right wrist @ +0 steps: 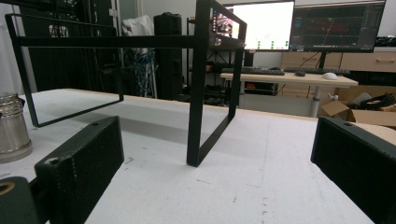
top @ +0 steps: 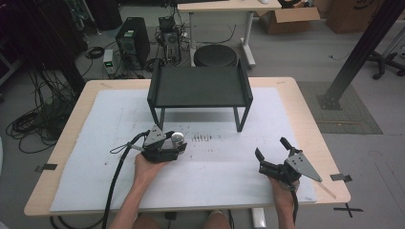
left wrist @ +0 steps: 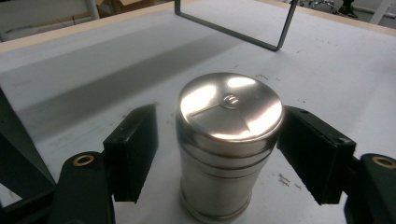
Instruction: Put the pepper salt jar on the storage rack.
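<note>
A shiny steel can point(top: 177, 138) with a lid stands upright on the white mat, left of centre. My left gripper point(top: 178, 146) is open around it. In the left gripper view the can point(left wrist: 229, 140) sits between the jaws of my left gripper point(left wrist: 217, 154), with a gap at the left pad point(left wrist: 133, 149); the right pad point(left wrist: 313, 156) is at its side. My right gripper point(top: 270, 148) rests at the front right, open with nothing between its fingers. The right gripper view has its jaws point(right wrist: 215, 158) wide apart and the can point(right wrist: 11, 126) far off at the left.
A black metal shelf stand point(top: 200, 86) stands at the back middle of the white mat point(top: 229, 167); its legs point(right wrist: 196, 93) rise in front of my right gripper. Small dark marks point(top: 201, 138) lie beside the can. Cables trail off the front edge.
</note>
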